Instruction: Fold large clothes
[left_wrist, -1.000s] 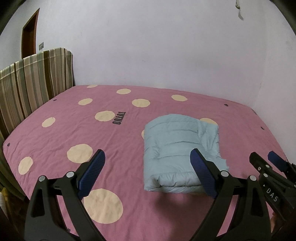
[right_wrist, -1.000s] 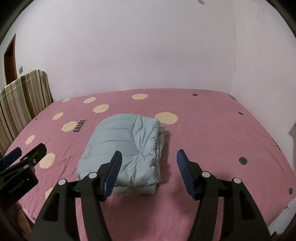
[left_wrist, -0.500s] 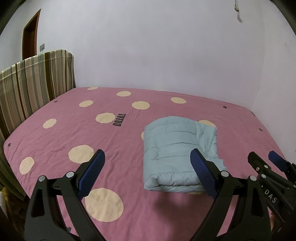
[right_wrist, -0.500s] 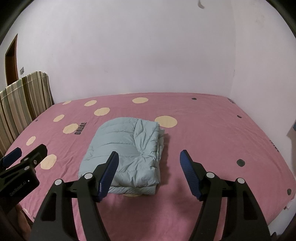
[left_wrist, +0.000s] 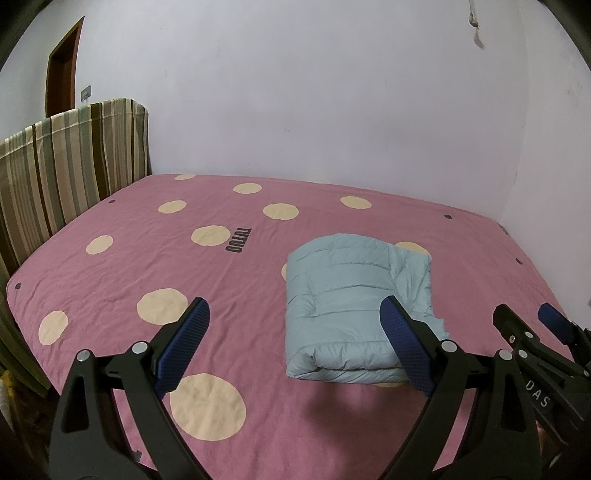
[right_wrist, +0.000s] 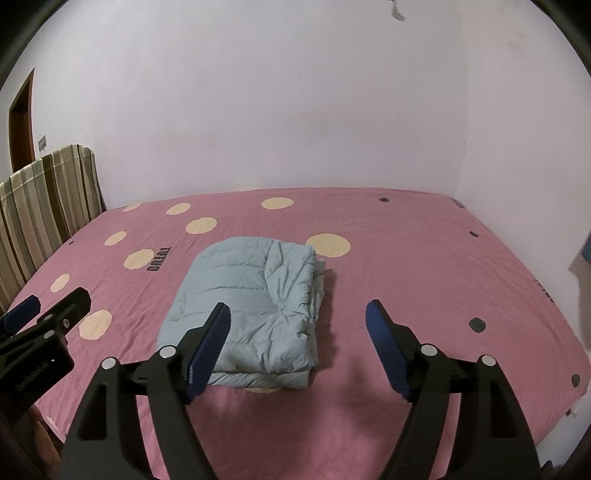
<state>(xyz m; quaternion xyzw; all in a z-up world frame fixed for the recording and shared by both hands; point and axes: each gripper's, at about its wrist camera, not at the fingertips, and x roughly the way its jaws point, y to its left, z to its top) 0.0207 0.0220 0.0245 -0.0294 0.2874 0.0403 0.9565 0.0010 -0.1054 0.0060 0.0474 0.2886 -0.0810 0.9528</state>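
A pale blue quilted puffer jacket (left_wrist: 354, 306) is lying on a pink bedsheet with cream polka dots (left_wrist: 207, 402); a brown-and-green striped headboard cover (left_wrist: 66, 162) is standing behind.

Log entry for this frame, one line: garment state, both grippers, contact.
jacket: folded bundle on pink bed sheet | left gripper: open, empty | right gripper: open, empty | contact: none, both held short of bundle

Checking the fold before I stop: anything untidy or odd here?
Mostly neat. The jacket lies folded on the bed, but its right edge is bunched, with layers sticking out unevenly. Both grippers are open, clear of it.
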